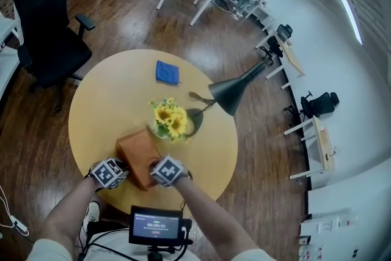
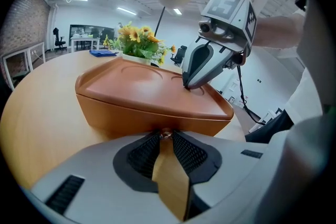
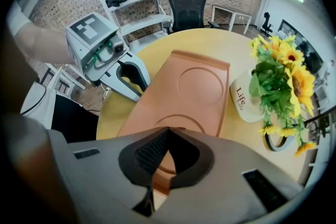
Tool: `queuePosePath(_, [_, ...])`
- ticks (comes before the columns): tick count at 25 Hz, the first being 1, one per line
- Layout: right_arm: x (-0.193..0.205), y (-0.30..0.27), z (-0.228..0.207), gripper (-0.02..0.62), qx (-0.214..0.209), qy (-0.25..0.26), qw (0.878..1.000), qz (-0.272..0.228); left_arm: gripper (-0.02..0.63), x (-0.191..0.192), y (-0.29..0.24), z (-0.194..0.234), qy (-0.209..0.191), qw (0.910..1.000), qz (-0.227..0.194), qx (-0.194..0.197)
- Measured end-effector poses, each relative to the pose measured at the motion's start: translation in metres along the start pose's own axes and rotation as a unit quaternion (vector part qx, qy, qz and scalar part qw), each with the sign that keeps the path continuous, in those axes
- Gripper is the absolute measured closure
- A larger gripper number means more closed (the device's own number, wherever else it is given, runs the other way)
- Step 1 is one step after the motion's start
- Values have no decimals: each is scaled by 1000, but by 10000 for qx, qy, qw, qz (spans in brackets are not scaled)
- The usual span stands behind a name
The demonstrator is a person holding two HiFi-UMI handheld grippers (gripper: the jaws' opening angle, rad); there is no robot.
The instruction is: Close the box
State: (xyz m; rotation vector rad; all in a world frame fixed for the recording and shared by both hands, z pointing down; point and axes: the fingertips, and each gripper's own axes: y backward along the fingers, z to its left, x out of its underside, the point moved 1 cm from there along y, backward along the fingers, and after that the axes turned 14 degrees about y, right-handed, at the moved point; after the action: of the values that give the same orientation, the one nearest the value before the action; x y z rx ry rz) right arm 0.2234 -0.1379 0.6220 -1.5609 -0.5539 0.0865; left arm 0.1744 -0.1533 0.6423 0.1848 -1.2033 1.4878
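A brown wooden box (image 1: pixel 137 153) lies near the front of the round table (image 1: pixel 104 107), its lid down flat on the body (image 2: pixel 136 86). My left gripper (image 1: pixel 127 169) is at the box's front wall. In the left gripper view its jaws (image 2: pixel 165 134) stand nearly together with a small metal clasp pinched between the tips. My right gripper (image 1: pixel 153 165) is shut with nothing in it, and its tips (image 2: pixel 188 85) rest on top of the lid. In the right gripper view the closed tips (image 3: pixel 168 129) touch the lid (image 3: pixel 194 86), and the left gripper (image 3: pixel 137 93) shows at the box's edge.
A white mug (image 3: pixel 244 99) of sunflowers (image 1: pixel 170 118) stands just behind the box. A black desk lamp (image 1: pixel 235 90) leans over the table's right side, and a blue cloth (image 1: pixel 167 72) lies at the back. A black office chair (image 1: pixel 46 21) stands at left, with a small screen (image 1: pixel 156 226) near me.
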Motion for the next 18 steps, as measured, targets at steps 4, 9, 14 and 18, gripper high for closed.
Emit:
queuePosePath(4, [4, -3, 0, 594, 256, -101, 9996, 72, 511, 2, 7, 4, -176, 9997, -6, -172])
queuePosePath(9, [4, 2, -13, 592, 1063, -136, 9942, -114, 511, 2, 35, 19, -337, 9985, -37, -430])
queuePosePath(14, [-8, 18, 0, 546, 1479, -810, 9829, -738, 511, 5, 72, 20, -451, 9973, 57, -572])
queuePosePath(18, [-5, 32, -10, 545, 2002, -1378, 9621, -1239, 511, -14, 84, 23, -593, 9957, -99, -706])
